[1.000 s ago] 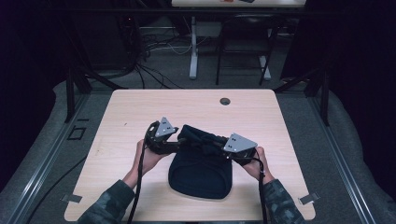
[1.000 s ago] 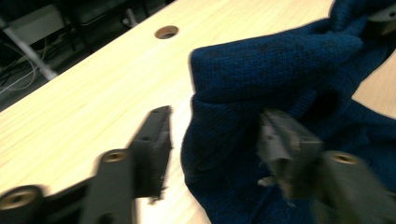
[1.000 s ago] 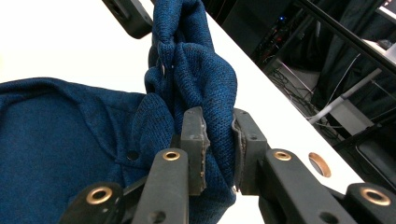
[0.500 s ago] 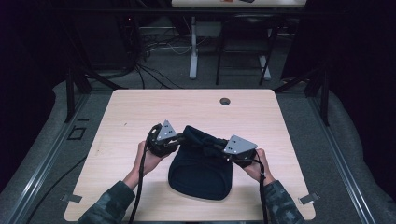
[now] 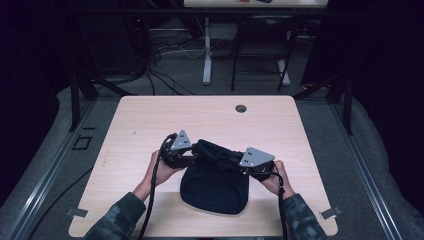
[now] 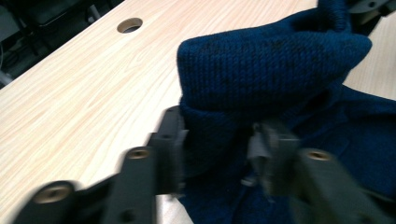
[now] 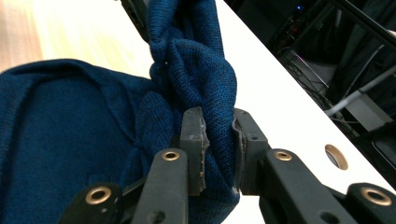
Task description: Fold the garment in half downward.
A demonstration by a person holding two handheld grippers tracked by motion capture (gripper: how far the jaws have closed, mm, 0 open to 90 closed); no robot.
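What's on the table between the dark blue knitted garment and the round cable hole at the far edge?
Nothing: in the high view the stretch of light wooden table between the dark blue knitted garment and the round cable hole is bare. The left gripper view shows bare wood too.

high view: above, facing forward-down | gripper views: close along jaws | shared: knit garment, table

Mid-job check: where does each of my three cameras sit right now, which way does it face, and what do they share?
High view: above the person's side, looking forward and down on the table; both forearms, left gripper and right gripper flank the dark blue knit garment.
Left gripper view: rides the left gripper, facing the garment's folded edge; jaws, just moving, straddle knit.
Right gripper view: rides the right gripper, clamped on bunched knit.
Shared: all three show the garment and the table's round hole.
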